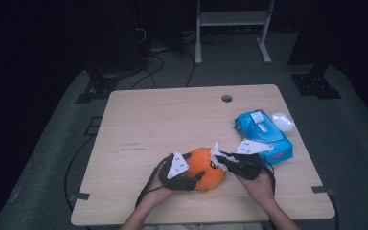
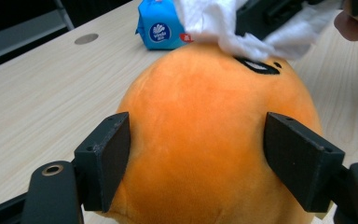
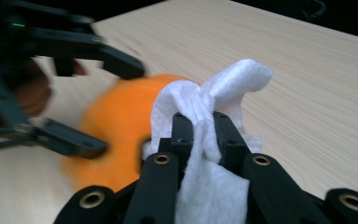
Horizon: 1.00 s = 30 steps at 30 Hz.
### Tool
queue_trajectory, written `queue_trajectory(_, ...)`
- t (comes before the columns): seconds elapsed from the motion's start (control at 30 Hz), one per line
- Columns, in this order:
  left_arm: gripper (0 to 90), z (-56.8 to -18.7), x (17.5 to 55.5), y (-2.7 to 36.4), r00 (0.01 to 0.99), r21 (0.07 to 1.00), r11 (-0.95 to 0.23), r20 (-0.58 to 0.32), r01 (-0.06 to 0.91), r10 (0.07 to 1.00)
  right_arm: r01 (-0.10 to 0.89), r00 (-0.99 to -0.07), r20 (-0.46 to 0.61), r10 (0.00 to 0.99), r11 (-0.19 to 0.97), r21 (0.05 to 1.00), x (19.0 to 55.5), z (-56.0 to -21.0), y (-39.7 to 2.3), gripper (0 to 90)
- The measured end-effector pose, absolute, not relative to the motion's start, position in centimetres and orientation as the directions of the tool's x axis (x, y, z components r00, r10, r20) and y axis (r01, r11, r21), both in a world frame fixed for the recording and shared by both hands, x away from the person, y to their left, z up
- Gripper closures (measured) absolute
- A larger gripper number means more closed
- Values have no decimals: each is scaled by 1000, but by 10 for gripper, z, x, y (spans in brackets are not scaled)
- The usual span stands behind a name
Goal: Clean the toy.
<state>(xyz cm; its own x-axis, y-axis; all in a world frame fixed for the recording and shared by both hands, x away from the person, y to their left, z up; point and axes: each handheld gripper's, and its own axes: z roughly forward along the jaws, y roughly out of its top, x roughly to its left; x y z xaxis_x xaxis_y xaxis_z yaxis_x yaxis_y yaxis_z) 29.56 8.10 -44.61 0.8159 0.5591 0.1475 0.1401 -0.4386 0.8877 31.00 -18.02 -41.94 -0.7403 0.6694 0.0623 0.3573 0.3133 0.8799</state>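
Observation:
An orange plush toy (image 1: 205, 168) with a black stitched mark (image 2: 257, 66) lies near the table's front edge. My left gripper (image 1: 195, 176) is shut on it, its two black pads (image 2: 109, 158) pressing the toy's sides (image 2: 200, 140). My right gripper (image 1: 226, 159) is shut on a crumpled white tissue (image 3: 214, 91), which rests against the top of the toy (image 3: 116, 126) by the stitched mark. In the left gripper view the tissue (image 2: 242, 28) covers the toy's far end. In the right gripper view the left gripper (image 3: 116, 109) straddles the toy.
A blue tissue pack (image 1: 263, 135) lies to the right of the hands, with a white oval object (image 1: 282, 120) behind it. The wooden table (image 1: 172, 120) has a round cable hole (image 1: 226, 98) at the back. Cables and a metal stand are on the floor beyond.

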Motion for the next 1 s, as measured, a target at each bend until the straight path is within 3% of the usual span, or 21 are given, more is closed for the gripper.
queue_trajectory(0.2, 247, -450, 297, 88, 812, 880, -445, 132, 168, 568, 400, -735, 153, 661, 240, 884, 308, -420, -185, 799)
queue_trajectory(0.37, 248, -452, 301, 96, 811, 885, -417, 83, 208, 579, 363, -756, 106, 645, 280, 889, 303, -415, -176, 799)
queue_trajectory(0.53, 247, -452, 300, 95, 808, 885, -415, 82, 210, 583, 438, -699, 158, 698, 243, 866, 316, -427, -194, 798)
queue_trajectory(0.73, 247, -453, 302, 97, 808, 886, -410, 72, 218, 585, 383, -743, 135, 655, 252, 889, 306, -418, -178, 798)
queue_trajectory(0.83, 247, -453, 300, 95, 806, 886, -412, 78, 213, 586, 440, -726, 222, 651, 191, 877, 313, -426, -185, 798)
queue_trajectory(1.0, 247, -453, 298, 89, 802, 891, -409, 93, 197, 590, 471, -692, 245, 679, 168, 866, 318, -430, -187, 798)
